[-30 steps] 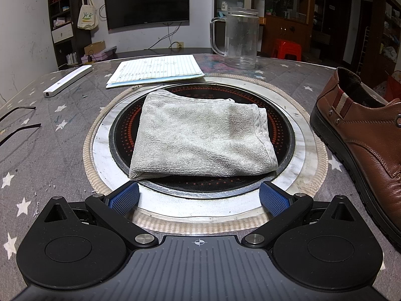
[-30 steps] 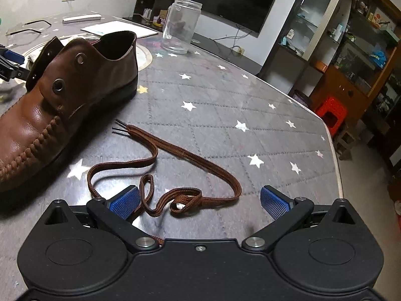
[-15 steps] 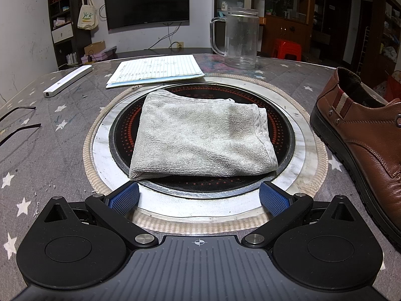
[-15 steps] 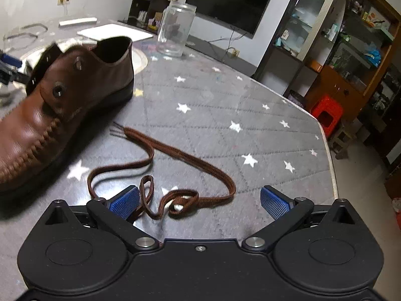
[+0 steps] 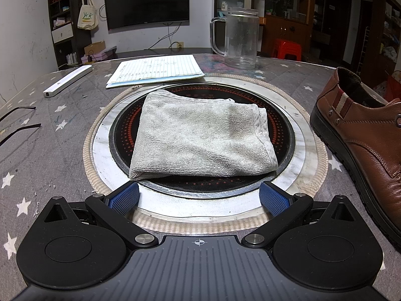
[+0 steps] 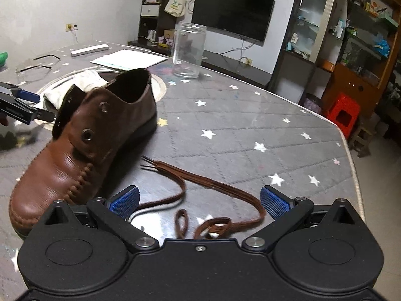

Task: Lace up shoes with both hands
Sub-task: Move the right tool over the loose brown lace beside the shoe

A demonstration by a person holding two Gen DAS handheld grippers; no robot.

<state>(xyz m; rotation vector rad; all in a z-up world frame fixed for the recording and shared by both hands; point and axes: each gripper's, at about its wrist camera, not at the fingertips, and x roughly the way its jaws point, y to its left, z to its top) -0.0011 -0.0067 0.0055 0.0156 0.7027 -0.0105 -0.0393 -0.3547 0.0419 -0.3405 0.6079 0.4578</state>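
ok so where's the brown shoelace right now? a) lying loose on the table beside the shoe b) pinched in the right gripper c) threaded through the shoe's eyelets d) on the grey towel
a: the brown shoelace lies loose on the star-patterned table, beside the brown leather shoe, whose eyelets are empty; the open right gripper is just above it, gripping nothing.

White walls, wall-mounted TV [image 5: 146, 1], dark shelving [image 5: 64, 17], wooden cabinets [image 6: 361, 50], red stool [image 6: 343, 113].
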